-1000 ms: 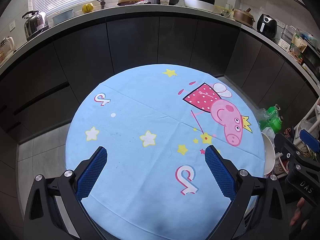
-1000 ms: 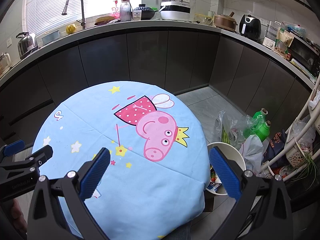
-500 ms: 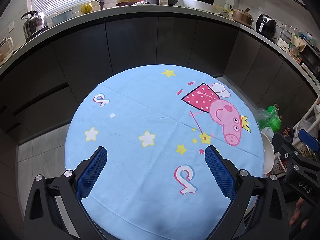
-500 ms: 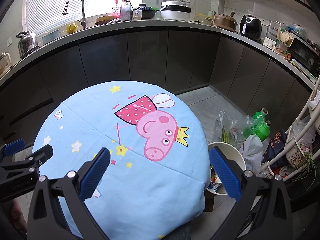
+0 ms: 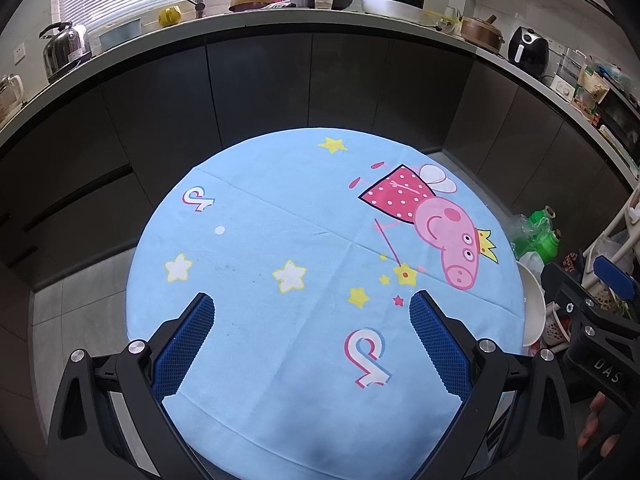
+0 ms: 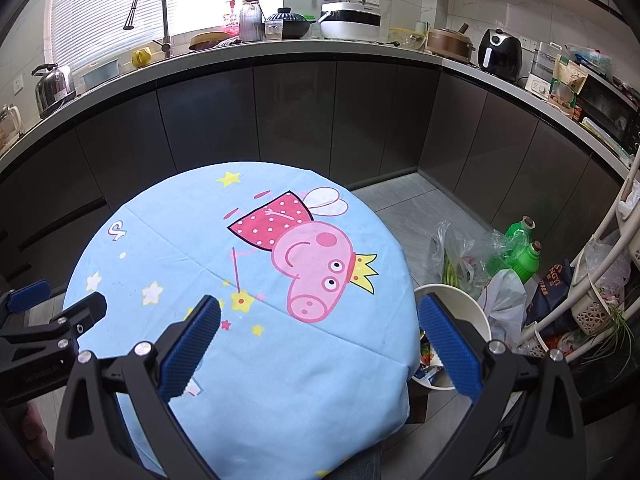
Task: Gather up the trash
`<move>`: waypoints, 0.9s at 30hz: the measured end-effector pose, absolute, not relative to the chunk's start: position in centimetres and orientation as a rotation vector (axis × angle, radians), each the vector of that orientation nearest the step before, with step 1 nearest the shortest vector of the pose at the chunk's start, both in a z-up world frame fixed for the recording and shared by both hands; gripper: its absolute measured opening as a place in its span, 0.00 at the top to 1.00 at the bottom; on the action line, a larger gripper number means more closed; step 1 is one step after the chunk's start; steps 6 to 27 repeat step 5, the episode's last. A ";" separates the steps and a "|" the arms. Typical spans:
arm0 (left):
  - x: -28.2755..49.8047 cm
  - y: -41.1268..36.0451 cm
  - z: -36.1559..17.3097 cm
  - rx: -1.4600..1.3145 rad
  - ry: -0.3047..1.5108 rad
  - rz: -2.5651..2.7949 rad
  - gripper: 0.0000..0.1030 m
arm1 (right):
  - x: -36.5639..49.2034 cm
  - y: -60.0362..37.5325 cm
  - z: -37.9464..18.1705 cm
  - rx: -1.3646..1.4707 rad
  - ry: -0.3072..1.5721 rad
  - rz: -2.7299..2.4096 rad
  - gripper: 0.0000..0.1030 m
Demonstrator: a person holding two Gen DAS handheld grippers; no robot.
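A round table with a light blue cartoon-pig cloth (image 5: 280,220) (image 6: 192,256) fills both views, and I see no loose trash on it. My left gripper (image 5: 312,304) hangs open above the near half of the table, nothing between its blue pads. My right gripper (image 6: 320,308) is open too, over the table's right edge. A white waste bin (image 6: 468,308) (image 5: 534,300) stands on the floor right of the table, with wrappers inside. The other gripper shows at each view's side: right gripper (image 5: 592,320), left gripper (image 6: 48,320).
Plastic bags (image 6: 476,256) and two green bottles (image 6: 528,256) lie on the floor beyond the bin. A white wire rack (image 6: 600,264) stands at the far right. Dark cabinets (image 6: 296,116) and a cluttered counter (image 6: 280,46) curve behind the table.
Both views have barely shifted; the left gripper's view drifts very slightly. Both grippers stay open and hold nothing.
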State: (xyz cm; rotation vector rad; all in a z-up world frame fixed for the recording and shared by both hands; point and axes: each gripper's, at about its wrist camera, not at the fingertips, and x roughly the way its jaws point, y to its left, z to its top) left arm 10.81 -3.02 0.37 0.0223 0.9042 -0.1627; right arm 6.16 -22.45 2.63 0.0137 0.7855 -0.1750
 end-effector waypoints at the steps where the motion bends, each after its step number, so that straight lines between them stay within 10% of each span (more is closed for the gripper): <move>1: 10.8 -3.0 0.4 0.023 0.904 -0.162 0.08 | 6.2 -22.4 2.6 0.014 0.785 -0.175 0.03; 27: 10.9 -3.0 0.4 0.027 0.904 -0.165 0.08 | 6.2 -22.5 2.7 0.014 0.786 -0.175 0.03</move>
